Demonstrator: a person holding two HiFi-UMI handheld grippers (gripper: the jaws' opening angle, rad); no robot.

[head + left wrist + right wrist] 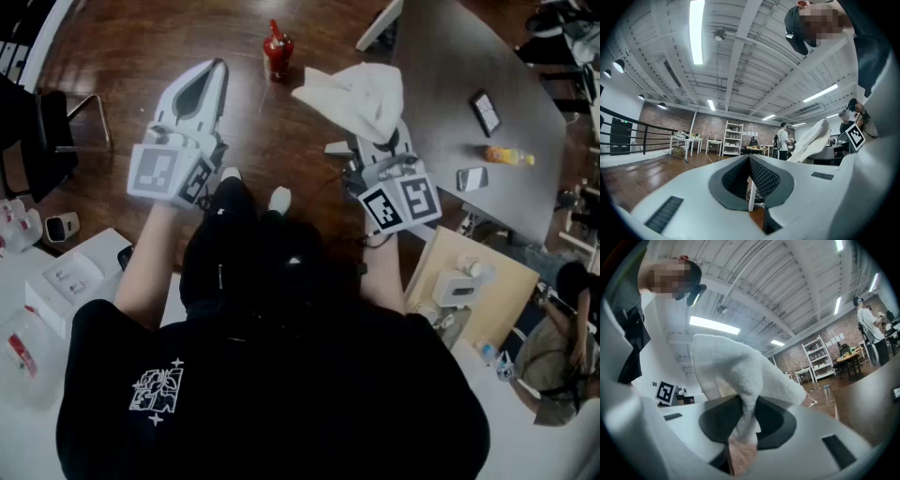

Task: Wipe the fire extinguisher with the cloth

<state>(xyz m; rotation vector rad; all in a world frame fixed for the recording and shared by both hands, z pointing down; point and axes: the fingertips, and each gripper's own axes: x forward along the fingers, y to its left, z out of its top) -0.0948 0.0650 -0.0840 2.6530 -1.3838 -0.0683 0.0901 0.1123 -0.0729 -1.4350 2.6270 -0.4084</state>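
Left gripper (217,69) jaws shut, empty; right gripper (742,414) jaws clamped on white cloth (361,89); red extinguisher (277,49) on wood floor (281,141) ahead, apart from both.

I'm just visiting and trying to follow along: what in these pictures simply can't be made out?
Fire extinguisher: too small in the head view to read its label; absent from both gripper views.
Right gripper jaw tips: covered by the cloth in the head view.
Phone on the table: screen too small to read.
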